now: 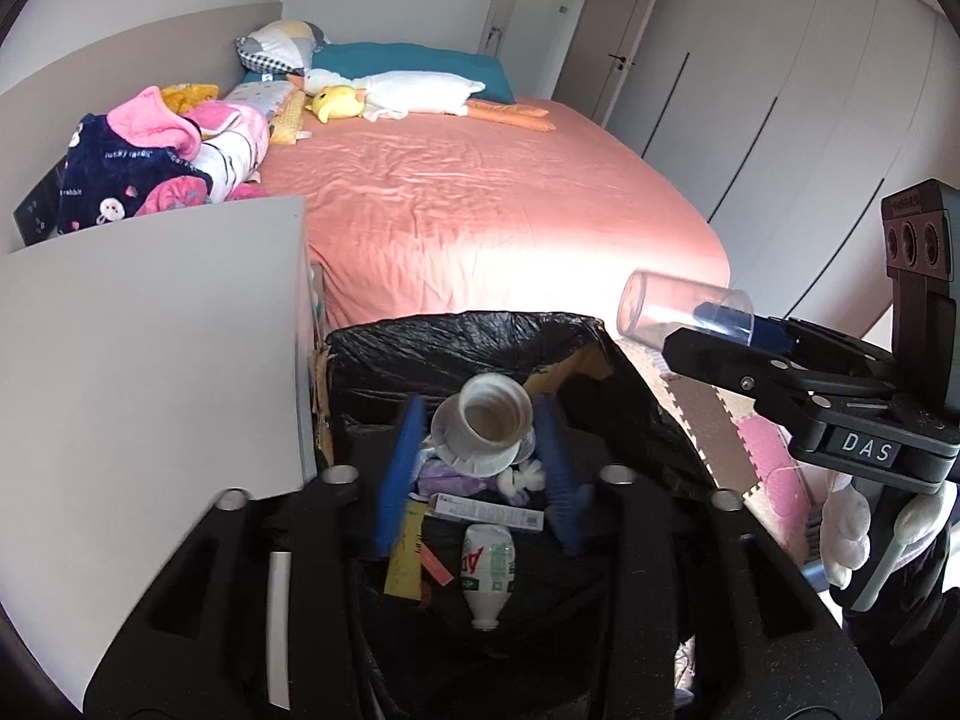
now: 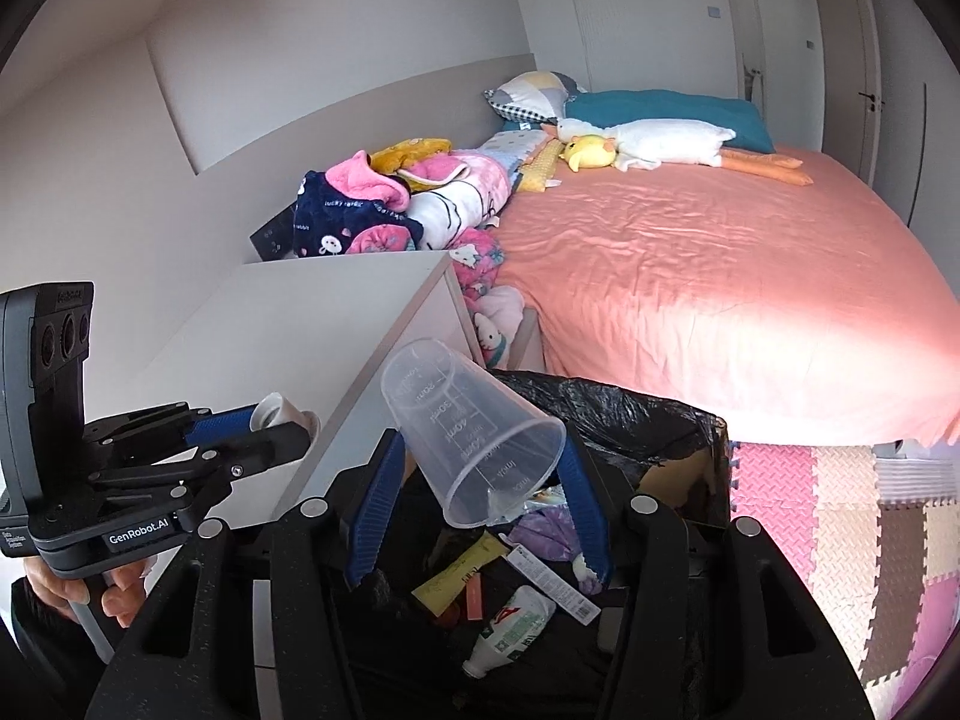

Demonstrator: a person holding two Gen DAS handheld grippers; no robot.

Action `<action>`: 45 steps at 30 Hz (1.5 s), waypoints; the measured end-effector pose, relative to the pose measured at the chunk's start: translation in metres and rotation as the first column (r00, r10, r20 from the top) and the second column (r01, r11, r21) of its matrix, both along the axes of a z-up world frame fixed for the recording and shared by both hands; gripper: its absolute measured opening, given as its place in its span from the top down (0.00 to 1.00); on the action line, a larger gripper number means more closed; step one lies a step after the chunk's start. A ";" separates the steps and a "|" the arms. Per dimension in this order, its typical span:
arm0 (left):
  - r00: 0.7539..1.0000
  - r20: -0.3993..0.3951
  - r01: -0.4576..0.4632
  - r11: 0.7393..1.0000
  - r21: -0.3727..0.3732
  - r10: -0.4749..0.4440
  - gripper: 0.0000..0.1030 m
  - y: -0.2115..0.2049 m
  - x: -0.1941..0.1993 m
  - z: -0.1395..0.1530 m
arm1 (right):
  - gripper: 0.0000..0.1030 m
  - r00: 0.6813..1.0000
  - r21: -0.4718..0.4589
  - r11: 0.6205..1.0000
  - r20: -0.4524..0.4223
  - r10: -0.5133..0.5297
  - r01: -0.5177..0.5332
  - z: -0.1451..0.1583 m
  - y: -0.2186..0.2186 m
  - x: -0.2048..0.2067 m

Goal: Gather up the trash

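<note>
Left claw [image 1: 480, 408] hangs tilted down over the cardboard bin lined with a black plastic bag [image 1: 456, 348], its blue pads [image 1: 399, 480] spread wide. The small white plastic pot with a flared collar [image 1: 495, 420] sits between them, mouth toward the camera, and neither pad seems to press on it. It looks let go rather than gripped. The position makes sense: the pot is right above the bag's opening, so a release here should drop it inside and not onto the floor.

The right claw [image 2: 480, 443] is beside it over the same bin, also released. The clear plastic measuring cup with printed graduations [image 2: 462, 414] tips mouth-down between its pads. One pad is very close to the rim, yet I judge the cup free and about to fall.

Other rubbish already lies in the bag: a squashed white bottle with a green label [image 2: 510, 630], a yellow packet [image 2: 456, 579] and a crumpled purple wrapper [image 2: 549, 531].

The bin stands between the white counter [image 2: 312, 324] and the bed with the salmon-pink sheet [image 2: 720, 276] — handy to both, probably why it sits there. The collecting looks well advanced.
</note>
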State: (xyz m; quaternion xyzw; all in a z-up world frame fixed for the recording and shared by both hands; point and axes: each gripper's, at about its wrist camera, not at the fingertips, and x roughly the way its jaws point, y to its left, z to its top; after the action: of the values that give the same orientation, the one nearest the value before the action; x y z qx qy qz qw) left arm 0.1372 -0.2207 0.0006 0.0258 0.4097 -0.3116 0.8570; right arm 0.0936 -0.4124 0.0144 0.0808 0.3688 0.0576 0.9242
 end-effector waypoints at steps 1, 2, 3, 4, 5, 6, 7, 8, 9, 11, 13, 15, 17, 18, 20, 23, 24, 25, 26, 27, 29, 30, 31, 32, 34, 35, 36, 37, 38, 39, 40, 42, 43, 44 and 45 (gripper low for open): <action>1.000 0.007 -0.029 1.000 0.007 0.029 0.07 0.001 0.000 0.000 | 0.22 0.999 -0.005 0.999 0.012 -0.032 0.032 0.001 -0.004 -0.003; 0.999 0.017 -0.046 0.999 -0.001 0.046 0.06 0.003 0.000 0.001 | 0.19 0.998 -0.008 0.998 0.019 -0.054 0.055 0.000 -0.007 -0.004; 0.999 0.015 -0.049 0.999 -0.016 0.049 0.06 0.005 0.000 0.001 | 0.19 0.998 -0.006 0.998 0.017 -0.065 0.065 -0.001 -0.009 -0.005; 0.999 0.009 -0.053 0.998 -0.028 0.054 0.06 0.007 0.000 0.002 | 0.18 0.998 0.001 0.998 0.010 -0.070 0.070 -0.002 -0.012 -0.005; 0.998 0.006 -0.064 0.997 -0.036 0.064 0.06 0.009 0.001 0.002 | 0.18 0.997 0.004 0.997 0.003 -0.072 0.072 -0.004 -0.013 -0.004; 0.998 0.007 -0.070 0.997 -0.040 0.070 0.06 0.010 0.001 0.003 | 0.18 0.997 0.004 0.997 -0.002 -0.072 0.072 -0.005 -0.014 -0.004; 0.998 0.009 -0.069 0.997 -0.043 0.070 0.06 0.011 0.000 0.005 | 0.18 0.998 0.001 0.998 -0.004 -0.070 0.070 -0.005 -0.014 -0.004; 0.998 0.012 -0.068 0.997 -0.047 0.069 0.06 0.012 -0.001 0.006 | 0.18 0.998 -0.002 0.998 -0.004 -0.066 0.066 -0.006 -0.012 -0.005; 0.998 0.016 -0.068 0.996 -0.050 0.069 0.06 0.013 -0.002 0.007 | 0.18 0.998 -0.003 0.998 -0.004 -0.063 0.063 -0.006 -0.013 -0.005; 0.998 0.021 -0.062 0.997 -0.053 0.063 0.06 0.013 -0.003 0.008 | 0.18 0.998 -0.005 0.998 -0.005 -0.056 0.056 -0.006 -0.011 -0.006; 0.998 0.023 -0.054 0.997 -0.054 0.056 0.06 0.014 -0.002 0.009 | 0.18 0.999 -0.009 0.999 -0.004 -0.053 0.053 -0.006 -0.008 -0.006; 0.998 0.027 -0.053 0.997 -0.050 0.055 0.06 0.014 -0.003 0.010 | 0.18 0.999 -0.012 0.999 -0.004 -0.050 0.050 -0.006 -0.007 -0.007; 0.998 0.032 -0.051 0.997 -0.051 0.053 0.06 0.014 -0.004 0.011 | 0.18 0.999 -0.014 0.999 -0.003 -0.048 0.048 -0.005 -0.007 -0.007; 0.998 0.034 -0.051 0.997 -0.054 0.052 0.06 0.014 -0.004 0.011 | 0.18 0.999 -0.014 0.999 -0.003 -0.048 0.048 -0.005 -0.006 -0.007; 0.998 0.039 -0.044 0.997 -0.061 0.046 0.06 0.015 -0.006 0.012 | 0.18 0.999 -0.015 0.999 -0.003 -0.047 0.046 -0.005 -0.006 -0.007; 0.998 0.047 -0.039 0.998 -0.056 0.042 0.06 0.014 -0.008 0.014 | 0.18 0.999 -0.020 0.999 -0.003 -0.045 0.044 -0.005 -0.005 -0.008; 0.998 0.048 -0.039 0.998 -0.051 0.042 0.06 0.014 -0.009 0.014 | 0.18 0.999 -0.021 0.999 -0.003 -0.043 0.043 -0.004 -0.005 -0.007; 0.998 0.049 -0.039 0.998 -0.047 0.042 0.06 0.013 -0.009 0.014 | 0.18 0.999 -0.022 0.999 -0.003 -0.042 0.042 -0.003 -0.004 -0.007; 0.998 0.050 -0.039 0.998 -0.045 0.041 0.06 0.013 -0.009 0.014 | 0.18 0.999 -0.022 0.999 -0.003 -0.040 0.040 -0.003 -0.004 -0.007; 0.998 0.050 -0.037 0.998 -0.044 0.040 0.06 0.013 -0.009 0.014 | 0.18 0.999 -0.023 0.999 -0.003 -0.038 0.038 -0.003 -0.003 -0.007; 0.998 0.048 -0.031 0.998 -0.047 0.033 0.06 0.013 -0.009 0.015 | 0.18 0.999 -0.026 0.999 -0.004 -0.035 0.035 -0.003 -0.002 -0.007; 0.998 0.048 -0.028 0.998 -0.049 0.030 0.06 0.014 -0.009 0.015 | 0.18 0.999 -0.025 0.999 -0.004 -0.035 0.035 -0.003 -0.002 -0.007; 0.998 0.049 -0.026 0.998 -0.050 0.028 0.06 0.014 -0.010 0.015 | 0.18 0.999 -0.025 0.999 -0.003 -0.035 0.035 -0.003 -0.001 -0.007; 0.998 0.051 -0.024 0.999 -0.047 0.026 0.06 0.013 -0.010 0.016 | 0.18 0.999 -0.025 0.999 -0.003 -0.036 0.036 -0.003 -0.001 -0.007; 0.998 0.053 -0.021 0.999 -0.040 0.024 0.06 0.012 -0.010 0.016 | 0.18 0.999 -0.025 0.999 -0.003 -0.036 0.036 -0.003 -0.001 -0.007; 0.998 0.053 -0.020 0.999 -0.038 0.022 0.06 0.012 -0.010 0.017 | 0.18 0.999 -0.025 0.999 -0.004 -0.036 0.036 -0.003 -0.001 -0.007; 0.998 0.053 -0.019 0.999 -0.037 0.021 0.06 0.012 -0.010 0.017 | 0.18 0.999 -0.026 0.999 -0.004 -0.037 0.037 -0.003 -0.001 -0.007; 0.998 0.053 -0.020 0.999 -0.039 0.022 0.06 0.012 -0.010 0.017 | 0.18 0.999 -0.026 0.999 -0.003 -0.037 0.037 -0.003 -0.001 -0.007; 0.998 0.052 -0.019 0.999 -0.041 0.022 0.06 0.012 -0.010 0.017 | 0.18 0.999 -0.026 0.999 -0.003 -0.037 0.037 -0.003 -0.001 -0.007; 0.998 0.051 -0.020 0.999 -0.042 0.022 0.06 0.012 -0.010 0.017 | 0.18 0.999 -0.025 0.999 -0.004 -0.037 0.037 -0.003 -0.001 -0.007; 0.999 0.049 -0.020 0.999 -0.043 0.022 0.06 0.012 -0.010 0.017 | 0.18 0.999 -0.026 0.999 -0.004 -0.037 0.037 -0.003 -0.001 -0.007; 0.999 0.047 -0.023 0.999 -0.045 0.026 0.06 0.012 -0.009 0.017 | 0.18 0.999 -0.027 0.999 -0.003 -0.036 0.036 -0.002 0.000 -0.007; 0.999 0.046 -0.023 0.999 -0.047 0.025 0.06 0.013 -0.009 0.018 | 0.18 0.999 -0.027 0.999 -0.003 -0.036 0.036 -0.002 0.000 -0.006; 0.999 0.045 -0.022 0.998 -0.051 0.024 0.06 0.013 -0.009 0.018 | 0.18 0.999 -0.027 0.999 -0.003 -0.036 0.036 -0.002 0.000 -0.006; 0.999 0.046 -0.022 0.998 -0.052 0.025 0.06 0.013 -0.009 0.018 | 0.18 0.999 -0.026 0.999 -0.003 -0.036 0.036 -0.002 0.000 -0.006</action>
State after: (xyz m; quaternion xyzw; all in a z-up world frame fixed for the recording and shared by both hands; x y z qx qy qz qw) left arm 0.1285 -0.2076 0.0188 0.0061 0.3820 -0.3112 0.8702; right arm 0.0873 -0.4127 0.0122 0.0754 0.3695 0.0361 0.9255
